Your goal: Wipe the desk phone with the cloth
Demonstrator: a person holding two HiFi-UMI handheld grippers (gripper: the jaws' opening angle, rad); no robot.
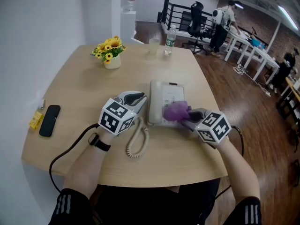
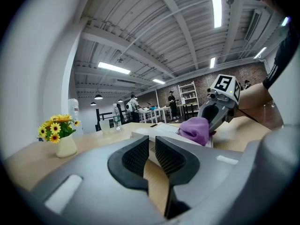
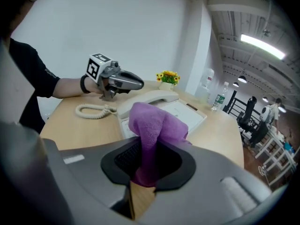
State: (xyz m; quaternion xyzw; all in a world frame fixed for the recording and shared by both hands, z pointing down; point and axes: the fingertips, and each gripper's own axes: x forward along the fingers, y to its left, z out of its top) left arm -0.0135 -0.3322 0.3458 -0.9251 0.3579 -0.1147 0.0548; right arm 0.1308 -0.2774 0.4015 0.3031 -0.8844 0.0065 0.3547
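"Where's the cloth?"

"The purple cloth (image 1: 176,110) is pinched between the fingers of the right gripper (image 1: 188,116). It's down on the desk phone (image 1: 161,95), toward its 4 o'clock corner."

"And the phone itself?"

"In the middle of the bench (image 1: 79,88), with the handset (image 3: 147,99) along its 9 o'clock side and the coiled cord (image 1: 137,142) at 7 o'clock."

"The left gripper?"

"The left gripper (image 1: 137,98) is at the phone's 9 o'clock, over the handset. Its fingers are nearly pressed together with nothing between them."
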